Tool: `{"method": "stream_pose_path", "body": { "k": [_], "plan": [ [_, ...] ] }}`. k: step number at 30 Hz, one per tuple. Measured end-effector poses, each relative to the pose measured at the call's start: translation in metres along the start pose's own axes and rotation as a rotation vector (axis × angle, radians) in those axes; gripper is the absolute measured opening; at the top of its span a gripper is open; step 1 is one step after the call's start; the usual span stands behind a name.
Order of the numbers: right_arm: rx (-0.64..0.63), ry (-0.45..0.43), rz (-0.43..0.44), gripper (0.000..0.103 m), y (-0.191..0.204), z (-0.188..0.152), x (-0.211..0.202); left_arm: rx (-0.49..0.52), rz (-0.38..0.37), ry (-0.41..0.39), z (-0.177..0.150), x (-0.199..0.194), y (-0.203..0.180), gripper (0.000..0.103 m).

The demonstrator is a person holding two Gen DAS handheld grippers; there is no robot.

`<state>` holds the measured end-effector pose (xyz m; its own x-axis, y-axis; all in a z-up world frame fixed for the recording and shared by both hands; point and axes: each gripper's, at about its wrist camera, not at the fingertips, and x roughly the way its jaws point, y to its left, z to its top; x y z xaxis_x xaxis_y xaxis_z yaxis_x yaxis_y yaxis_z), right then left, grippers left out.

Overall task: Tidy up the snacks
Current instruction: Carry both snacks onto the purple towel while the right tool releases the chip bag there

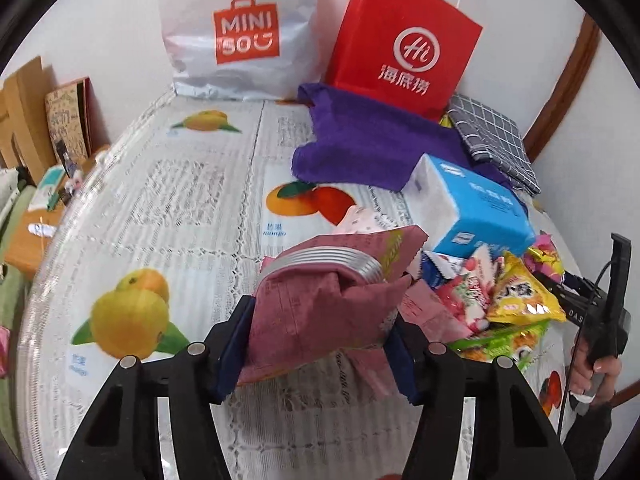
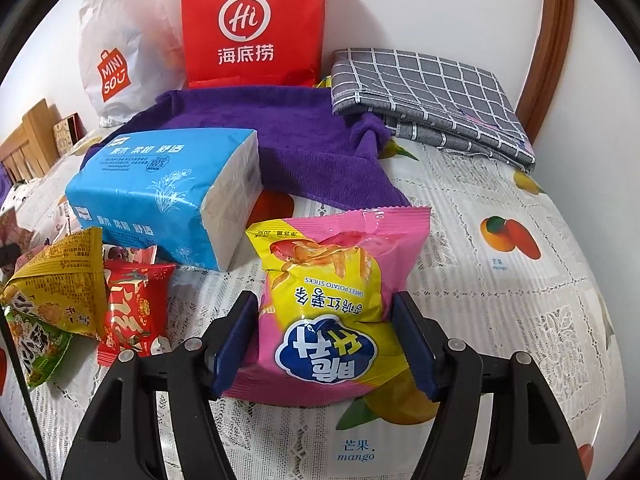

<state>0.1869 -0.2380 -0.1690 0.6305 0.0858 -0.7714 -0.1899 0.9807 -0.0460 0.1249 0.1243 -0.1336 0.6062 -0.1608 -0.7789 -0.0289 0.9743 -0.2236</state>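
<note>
At the bottom of the left wrist view, the left gripper [image 1: 320, 344] is clamped on a dusty-pink snack packet [image 1: 320, 312], crumpled around a ribbed silvery band whose nature is hard to make out; the packet's lower edge hides behind the fingers. In the right wrist view, the right gripper [image 2: 326, 340] pinches a pink-and-yellow sweet potato sticks bag [image 2: 332, 304], its print upside down and its bottom corner masked by the right finger. At lower left of that view lies a snack pile [image 2: 80, 300], partly cut off by the frame edge. Beyond sits a blue tissue pack [image 2: 160, 196] on the fruit-print bench [image 2: 500, 320]. Farther up are a purple towel [image 2: 280, 136], a grey checked cloth [image 2: 432, 96], a red paper bag [image 2: 252, 24] and a white Miniso bag [image 2: 120, 60], against the wall.
</note>
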Motion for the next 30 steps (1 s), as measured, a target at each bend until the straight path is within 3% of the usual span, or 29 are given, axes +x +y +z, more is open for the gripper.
{"method": "stream_pose_path", "body": {
  "k": [8,14,22,30],
  "plan": [
    [0.004,-0.018,-0.038,0.064,0.004,-0.001,-0.007,0.037,-0.035,-0.025,0.008,-0.037,-0.026,0.058],
    [-0.013,-0.036,-0.005,0.062,0.016,-0.006,-0.037,0.097,-0.079,-0.032,0.008,-0.053,-0.058,0.058],
    [0.008,-0.129,0.065,0.063,0.026,0.006,-0.100,0.130,-0.148,-0.037,0.023,-0.058,-0.097,0.058],
    [-0.002,-0.157,0.100,0.063,0.035,0.025,-0.115,0.159,-0.173,-0.024,0.052,-0.048,-0.124,0.058]
  ]
}}
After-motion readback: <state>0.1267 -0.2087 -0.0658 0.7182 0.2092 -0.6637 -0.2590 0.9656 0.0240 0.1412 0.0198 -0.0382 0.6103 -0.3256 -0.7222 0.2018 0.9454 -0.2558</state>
